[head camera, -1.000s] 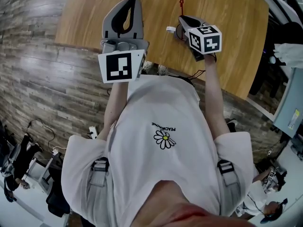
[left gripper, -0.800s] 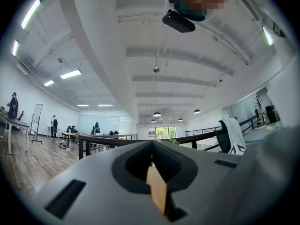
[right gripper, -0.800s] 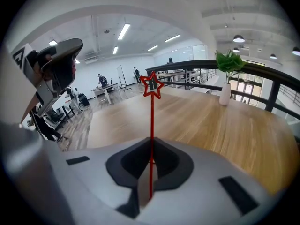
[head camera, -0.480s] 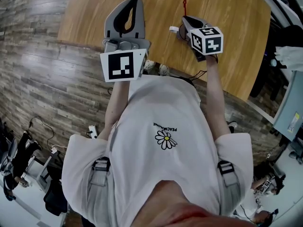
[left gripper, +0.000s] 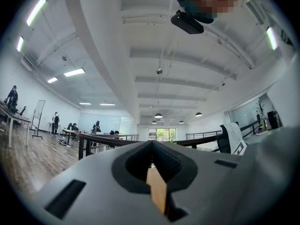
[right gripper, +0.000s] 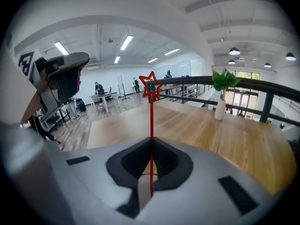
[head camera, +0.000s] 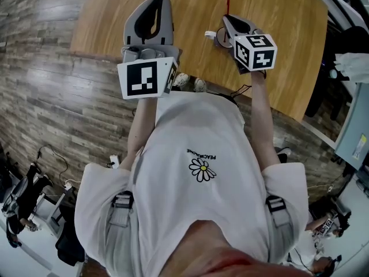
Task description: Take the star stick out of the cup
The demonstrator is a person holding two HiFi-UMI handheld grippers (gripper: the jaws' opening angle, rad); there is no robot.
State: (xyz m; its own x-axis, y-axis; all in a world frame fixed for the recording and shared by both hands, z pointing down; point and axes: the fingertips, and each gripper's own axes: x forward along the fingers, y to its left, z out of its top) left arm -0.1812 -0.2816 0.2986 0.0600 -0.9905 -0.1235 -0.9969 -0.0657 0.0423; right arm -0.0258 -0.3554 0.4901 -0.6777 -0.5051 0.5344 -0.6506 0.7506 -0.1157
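The star stick (right gripper: 151, 125) is a thin red rod with a red star on top. It stands upright between the jaws of my right gripper (right gripper: 151, 143), which is shut on it. In the head view the star stick (head camera: 228, 0) pokes out beyond my right gripper (head camera: 226, 19) over the wooden table (head camera: 277, 45). A dark cup (head camera: 218, 40) with a white bit beside it shows just left of that gripper, mostly hidden. My left gripper (head camera: 158, 0) is held up near the table's front edge, shut and empty; my left gripper (left gripper: 151, 148) points toward the ceiling.
A white vase with a green plant (right gripper: 219, 108) stands at the far right of the table, in front of a dark railing. The table's front edge runs just ahead of the person's body. Desks and people are far off in the room.
My right gripper and the red stick have shifted slightly right and farther up the view. The left gripper has barely moved.
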